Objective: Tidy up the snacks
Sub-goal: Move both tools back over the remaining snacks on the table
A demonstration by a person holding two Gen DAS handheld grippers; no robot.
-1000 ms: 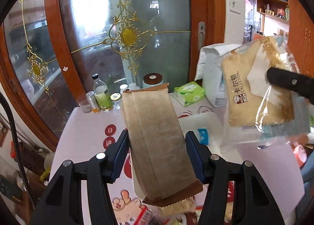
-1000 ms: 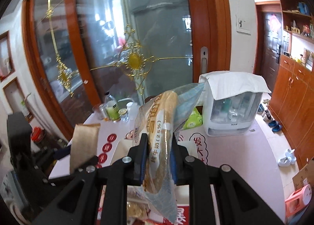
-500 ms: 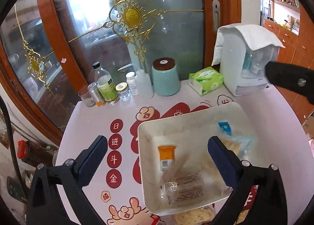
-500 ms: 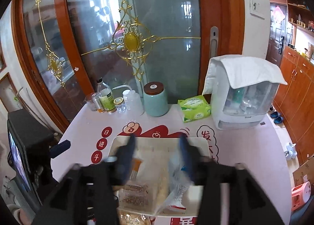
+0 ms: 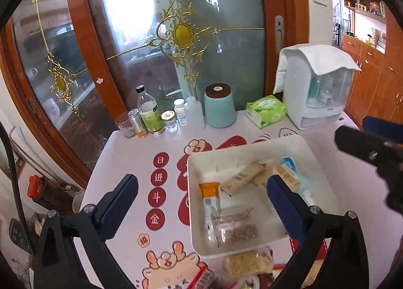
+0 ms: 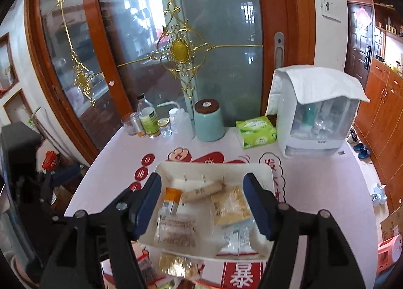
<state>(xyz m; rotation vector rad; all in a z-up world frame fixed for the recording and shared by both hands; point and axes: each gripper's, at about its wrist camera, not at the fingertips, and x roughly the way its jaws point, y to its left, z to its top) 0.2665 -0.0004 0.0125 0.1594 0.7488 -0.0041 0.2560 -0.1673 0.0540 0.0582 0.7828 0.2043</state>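
Both claws hang over the white tray [image 6: 262, 171] and both are empty: the left claw [image 5: 201, 203] has its blue pads spread wide, one side over the printed bench [image 5: 126, 152], the other over the tray's right half; the right claw [image 6: 202, 204] is spread too, straddling the tray from above. In the tray lie the snacks: an orange-topped packet [image 6: 170, 200] at the left, a tan wafer stick [image 6: 204, 190] slanting across the middle, a yellowish biscuit pack [image 6: 230, 207] beside it on the right, a clear cracker pack [image 6: 176, 232] in front, and a white-and-blue wrapper [image 6: 235, 239] at the front right. Just outside the tray's near edge sits a gold-wrapped snack [image 6: 176, 265] on the bench. Along the back by the glass door stand a teal canister [image 5: 219, 106], small bottles [image 5: 151, 112], a green tissue pack [image 5: 266, 111] and a white cabinet draped with a towel [image 5: 317, 87]
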